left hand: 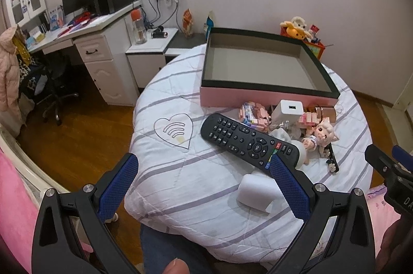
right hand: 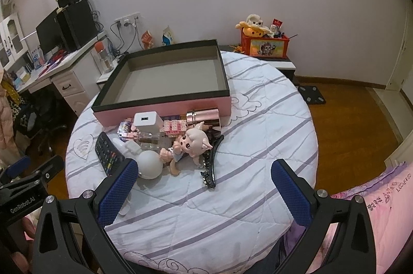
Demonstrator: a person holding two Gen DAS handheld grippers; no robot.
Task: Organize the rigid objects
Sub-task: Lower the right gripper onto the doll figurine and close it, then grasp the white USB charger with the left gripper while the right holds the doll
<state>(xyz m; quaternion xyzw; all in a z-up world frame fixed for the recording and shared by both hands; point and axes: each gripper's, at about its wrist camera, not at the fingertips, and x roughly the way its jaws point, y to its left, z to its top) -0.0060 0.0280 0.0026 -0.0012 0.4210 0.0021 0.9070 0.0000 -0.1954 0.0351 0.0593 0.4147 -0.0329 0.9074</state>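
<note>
I have both claws released, jaws spread wide and gripping nothing. In the left wrist view my left gripper (left hand: 204,165) hangs low in the frame above the quilted white cover (left hand: 206,209) of the round table, and its right fingertip overlaps the near end of the black remote control (left hand: 249,142), though I cannot tell whether they touch. The remote lies diagonally across the centre of the frame. Just below it, toward the bottom, sits a white rounded block (left hand: 255,192). In the upper middle stands the open pink box (left hand: 263,70) with its dark rim and bare grey floor.

Against the box's near wall, right of centre, I see the clutter: a white charger cube (left hand: 287,110), pink brick pieces (left hand: 254,115), a pale-haired doll figure (left hand: 322,134) and a black hair clip (left hand: 333,160) at the right.

In the right wrist view my right gripper (right hand: 204,170) frames the lower middle, above bare cover. Just above its left fingertip rests a white dome-shaped object (right hand: 149,165), touching the doll. The hair clip curves down the centre of this frame, and a shiny rose-gold cylinder (right hand: 204,116) lies against the box wall. My left gripper shows at the lower left edge here
</note>
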